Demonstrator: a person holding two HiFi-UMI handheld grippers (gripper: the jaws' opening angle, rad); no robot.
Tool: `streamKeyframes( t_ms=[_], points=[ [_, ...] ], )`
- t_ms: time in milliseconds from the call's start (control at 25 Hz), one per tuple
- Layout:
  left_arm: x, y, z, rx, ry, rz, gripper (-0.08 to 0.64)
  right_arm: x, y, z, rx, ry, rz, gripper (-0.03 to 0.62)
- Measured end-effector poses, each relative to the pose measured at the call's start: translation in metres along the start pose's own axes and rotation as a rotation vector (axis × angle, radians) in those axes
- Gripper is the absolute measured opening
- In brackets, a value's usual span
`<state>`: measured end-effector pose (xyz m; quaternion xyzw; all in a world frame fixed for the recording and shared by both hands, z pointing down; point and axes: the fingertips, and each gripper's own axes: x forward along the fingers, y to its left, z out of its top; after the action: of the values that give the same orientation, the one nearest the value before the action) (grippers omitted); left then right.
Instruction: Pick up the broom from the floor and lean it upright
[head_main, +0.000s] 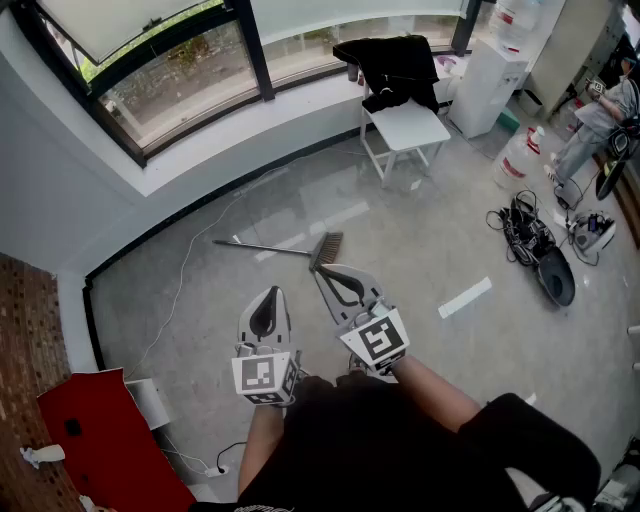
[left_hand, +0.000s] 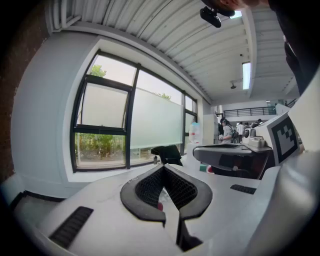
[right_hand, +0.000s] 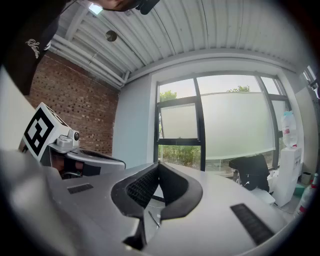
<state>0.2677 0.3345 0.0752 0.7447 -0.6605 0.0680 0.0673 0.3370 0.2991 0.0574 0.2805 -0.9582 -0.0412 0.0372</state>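
Observation:
The broom (head_main: 300, 250) lies flat on the grey floor in the head view, its thin handle pointing left and its brown brush head (head_main: 328, 248) to the right. My left gripper (head_main: 270, 293) is held close to my body, short of the broom, with its jaws shut and nothing between them. The tip of my right gripper (head_main: 322, 271) shows just below the brush head in the picture, well above the floor; it is shut and holds nothing. Both gripper views look towards the windows, with the left gripper (left_hand: 164, 168) and the right gripper (right_hand: 159, 164) closed tip to tip.
A white table (head_main: 408, 128) with a black garment (head_main: 393, 62) stands by the window wall. A water bottle (head_main: 515, 158), cables and a black device (head_main: 540, 252) lie at the right. A person (head_main: 600, 118) stands far right. A red board (head_main: 100, 435) leans at lower left.

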Motion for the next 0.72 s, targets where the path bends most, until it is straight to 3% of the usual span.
streamKeyframes(
  t_ms=[360,720],
  points=[
    [0.004,-0.030,-0.014,-0.006,0.047,0.012,0.006,-0.022,-0.021,-0.022,0.052,0.017,0.013,0.008],
    [0.001,0.004,-0.056,-0.070,0.133,0.027,0.006,-0.012,-0.015,-0.083,0.145,0.163,-0.004,0.008]
  ],
)
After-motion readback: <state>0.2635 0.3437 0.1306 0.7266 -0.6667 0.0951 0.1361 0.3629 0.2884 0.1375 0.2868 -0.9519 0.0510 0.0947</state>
